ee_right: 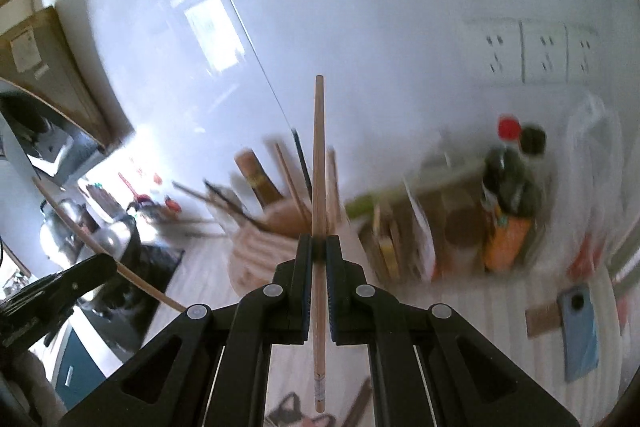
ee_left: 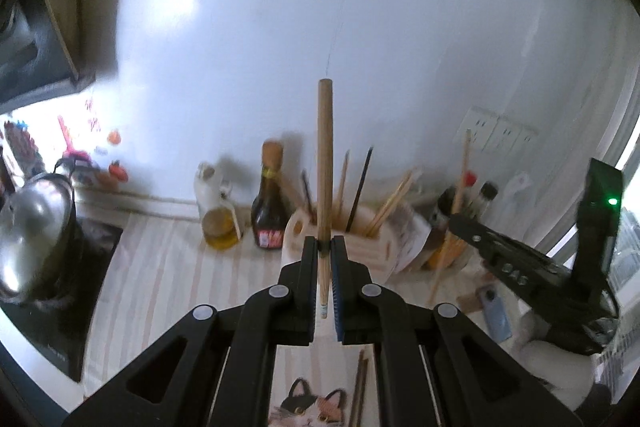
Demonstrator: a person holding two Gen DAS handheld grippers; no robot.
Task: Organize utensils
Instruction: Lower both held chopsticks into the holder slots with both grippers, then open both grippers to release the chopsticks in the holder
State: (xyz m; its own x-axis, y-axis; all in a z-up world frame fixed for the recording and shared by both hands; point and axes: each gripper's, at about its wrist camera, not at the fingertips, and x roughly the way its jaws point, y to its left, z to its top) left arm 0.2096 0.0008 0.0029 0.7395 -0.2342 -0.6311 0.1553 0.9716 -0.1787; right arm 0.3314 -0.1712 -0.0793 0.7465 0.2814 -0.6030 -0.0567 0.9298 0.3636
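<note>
Each gripper carries one wooden chopstick. Left chopstick (ee_left: 324,163): clamped between the jaws of the left gripper (ee_left: 325,245), gripped toward its lower part, so most of the length stands forward and up from the jaws and a short tail runs back between them. Right chopstick (ee_right: 319,187): held the same way by the right gripper (ee_right: 319,247), jaws closed on it, with a longer tail showing behind. Holding each stick along the finger line probably lets it be aimed end-first into a slot.

Just beyond both tips stands the pale holder (ee_left: 360,243), already carrying several chopsticks that lean outward at mixed angles. Judgement: insertion stage, sticks not yet in the holder.

Around the holder on the striped bench (ee_left: 168,259): a dark sauce bottle (ee_left: 270,203) and an oil bottle (ee_left: 218,223) to its left, more bottles to its right, and a blue phone (ee_left: 496,315) lying flat. A metal kettle (ee_left: 36,223) sits far left. Right view is motion-blurred; details there are uncertain.
</note>
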